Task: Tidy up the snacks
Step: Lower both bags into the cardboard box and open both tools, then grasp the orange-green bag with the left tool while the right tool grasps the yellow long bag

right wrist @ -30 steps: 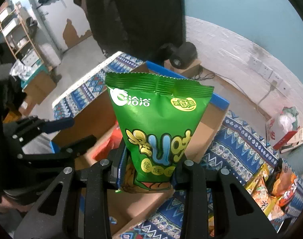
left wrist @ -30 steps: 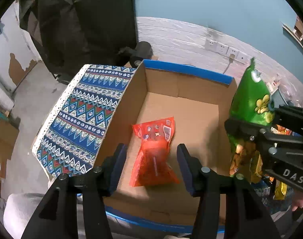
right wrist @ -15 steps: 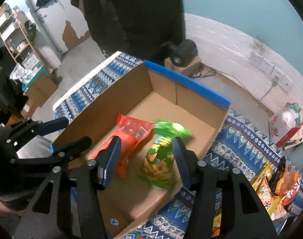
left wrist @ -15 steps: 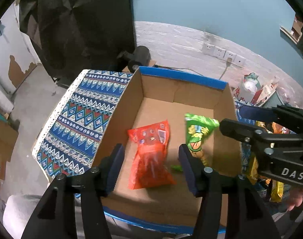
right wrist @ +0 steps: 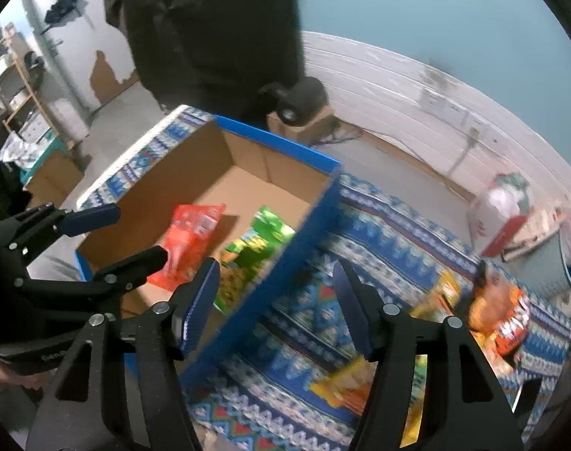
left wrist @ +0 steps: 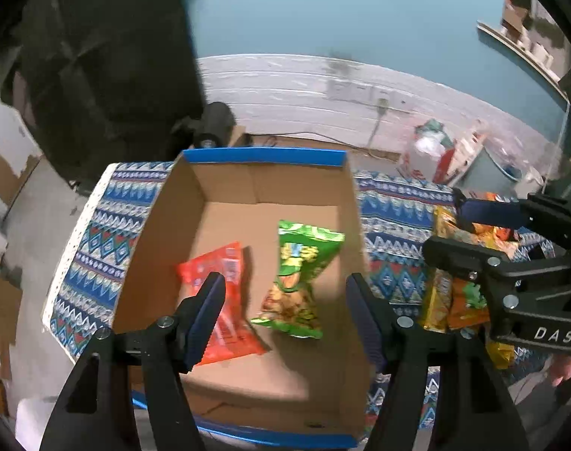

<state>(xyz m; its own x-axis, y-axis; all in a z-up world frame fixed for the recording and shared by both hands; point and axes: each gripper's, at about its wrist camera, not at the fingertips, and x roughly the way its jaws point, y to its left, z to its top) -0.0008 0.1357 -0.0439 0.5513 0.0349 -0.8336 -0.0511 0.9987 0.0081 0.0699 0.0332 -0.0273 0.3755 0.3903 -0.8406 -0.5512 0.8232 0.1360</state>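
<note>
An open cardboard box [left wrist: 263,158] with blue rims stands on a patterned cloth; it also shows in the right wrist view [right wrist: 281,143]. Inside lie a green snack bag [left wrist: 296,282] and an orange-red bag [left wrist: 221,300], side by side; both also show in the right wrist view, green bag [right wrist: 251,248] and orange-red bag [right wrist: 188,240]. My left gripper [left wrist: 283,319] is open and empty above the box's near end. My right gripper [right wrist: 276,304] is open and empty over the box's right wall, and shows in the left wrist view [left wrist: 473,233].
Several loose snack bags lie on the blue patterned cloth [right wrist: 379,218] right of the box: yellow ones [right wrist: 345,383] and an orange one [right wrist: 507,323]; they also show in the left wrist view [left wrist: 454,300]. A white wall with sockets [right wrist: 435,97] is behind.
My right gripper opened and dropped the green bag into the box beside the orange-red bag, then moved right, away from the box. My left gripper stayed open over the box.
</note>
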